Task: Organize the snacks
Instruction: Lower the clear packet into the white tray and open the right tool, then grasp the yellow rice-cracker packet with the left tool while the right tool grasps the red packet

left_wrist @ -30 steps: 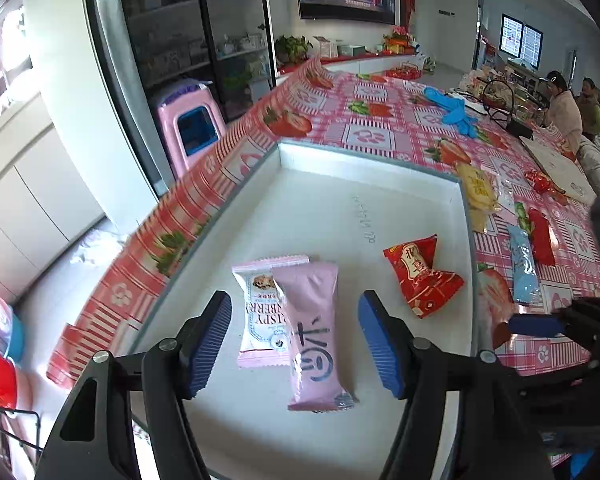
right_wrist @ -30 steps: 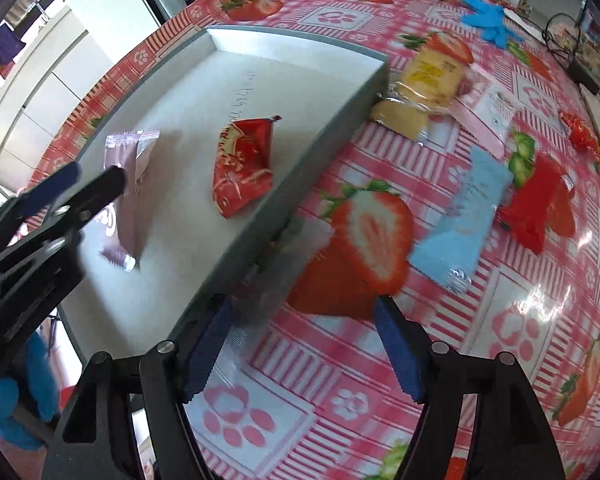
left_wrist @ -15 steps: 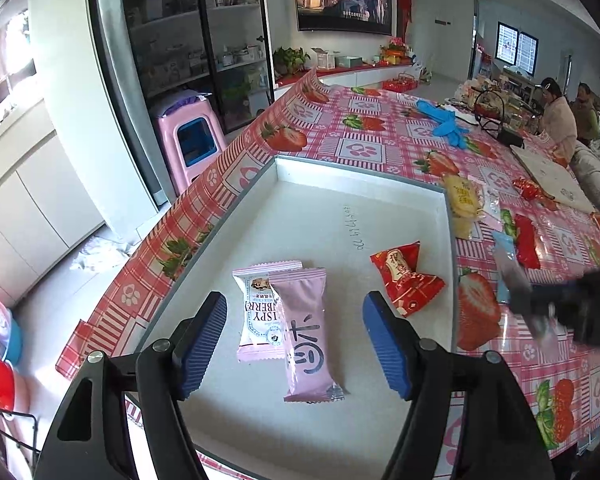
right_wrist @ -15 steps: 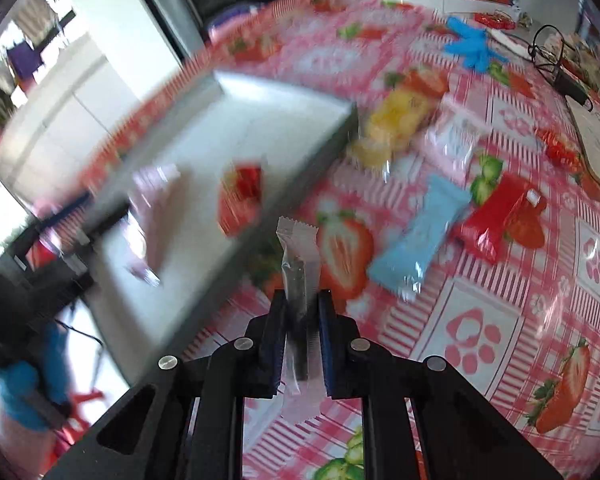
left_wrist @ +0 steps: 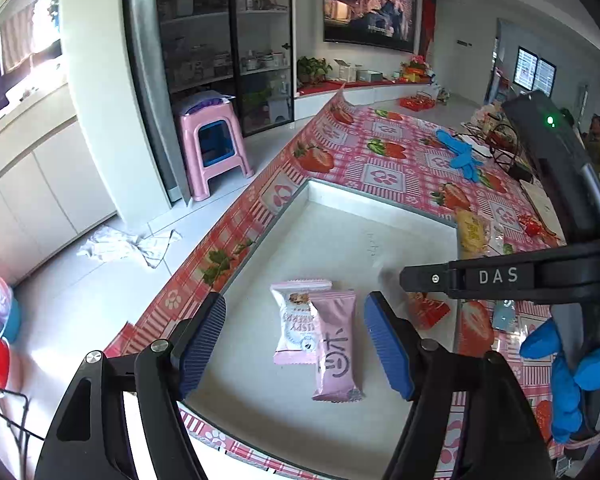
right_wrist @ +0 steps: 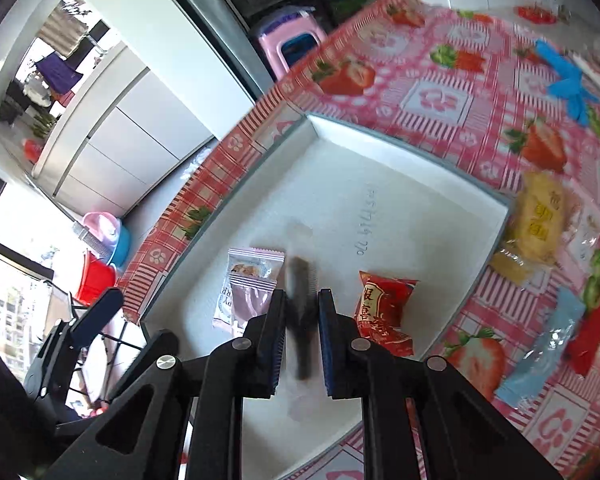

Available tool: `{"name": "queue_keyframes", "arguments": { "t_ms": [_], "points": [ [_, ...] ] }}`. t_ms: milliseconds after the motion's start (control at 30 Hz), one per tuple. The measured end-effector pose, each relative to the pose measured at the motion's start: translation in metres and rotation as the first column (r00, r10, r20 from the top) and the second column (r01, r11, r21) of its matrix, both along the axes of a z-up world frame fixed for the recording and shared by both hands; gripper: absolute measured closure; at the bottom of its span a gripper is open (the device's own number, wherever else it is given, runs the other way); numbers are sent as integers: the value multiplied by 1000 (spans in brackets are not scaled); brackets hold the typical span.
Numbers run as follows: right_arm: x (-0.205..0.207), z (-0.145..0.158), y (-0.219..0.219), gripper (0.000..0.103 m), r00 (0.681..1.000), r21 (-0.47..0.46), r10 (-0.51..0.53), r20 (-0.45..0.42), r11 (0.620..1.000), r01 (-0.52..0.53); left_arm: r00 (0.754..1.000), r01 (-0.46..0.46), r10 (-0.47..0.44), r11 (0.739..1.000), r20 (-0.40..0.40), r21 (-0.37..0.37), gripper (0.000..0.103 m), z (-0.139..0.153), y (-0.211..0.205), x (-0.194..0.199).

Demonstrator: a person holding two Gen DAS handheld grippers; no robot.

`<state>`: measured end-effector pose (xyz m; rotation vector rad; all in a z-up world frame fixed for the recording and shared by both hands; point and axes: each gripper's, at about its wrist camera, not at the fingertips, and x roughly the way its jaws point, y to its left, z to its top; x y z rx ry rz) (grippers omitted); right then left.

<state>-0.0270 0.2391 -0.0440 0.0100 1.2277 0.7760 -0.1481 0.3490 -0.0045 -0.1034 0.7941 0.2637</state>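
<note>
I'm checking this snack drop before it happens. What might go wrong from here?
1. The right gripper pinches a thin packet edge-on; it may slip or twist out early.
2. Released here, it could land on the pink packets or the red packet in the tray.

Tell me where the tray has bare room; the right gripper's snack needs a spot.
The tray's far half, beyond the red packet and two pink packets, is bare to its far wall. The near strip is tighter. The tablecloth right of the tray is crowded.
</note>
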Motion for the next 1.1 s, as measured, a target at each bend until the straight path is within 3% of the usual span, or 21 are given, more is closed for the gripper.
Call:
{"name": "queue_keyframes", "arguments": {
  "t_ms": [33,100,133,167,267,367,500,833,967,1000,1033,1067,1100],
  "points": [
    [3,0,-7,83,1000,-3,-15,0,1000,15,1000,16,-16,1000,-1,5,26,2,-4,2],
    [11,4,-35,53,997,-25,-75,31,997,75,996,85,-84,996,-8,25,24,8,-22,14],
    [15,8,-53,20,990,-41,-122,65,991,125,993,119,-119,992,-11,33,24,10,-32,20],
    [18,11,-68,14,982,-53,-161,97,984,167,987,161,-160,986,-19,39,23,11,-43,29],
    [31,9,-122,14,950,-122,-275,147,948,293,964,265,-263,963,-40,45,23,10,-78,60],
    [44,-5,-170,14,912,-161,-389,131,899,407,941,330,-328,944,-79,23,23,2,-111,102],
    [48,-27,-205,14,886,-178,-453,97,868,464,927,365,-357,930,-118,50,23,-11,-145,150],
    [66,-45,-203,14,897,-167,-423,128,882,440,892,357,-325,933,-313,48,23,-75,-171,232],
    [75,-49,-194,14,905,-169,-399,145,891,420,895,342,-319,939,-312,22,23,-78,-171,241],
    [77,-49,-191,16,907,-172,-391,155,894,414,895,336,-313,942,-318,20,23,-78,-172,242],
    [79,-49,-189,28,907,-179,-385,171,893,413,895,331,-307,943,-323,20,24,-79,-174,243],
    [80,-48,-187,53,908,-187,-376,186,893,409,894,328,-305,945,-328,14,27,-79,-174,242],
    [82,-48,-188,59,910,-190,-368,189,896,402,888,331,-316,943,-335,-13,43,-81,-175,240]
  ]
}}
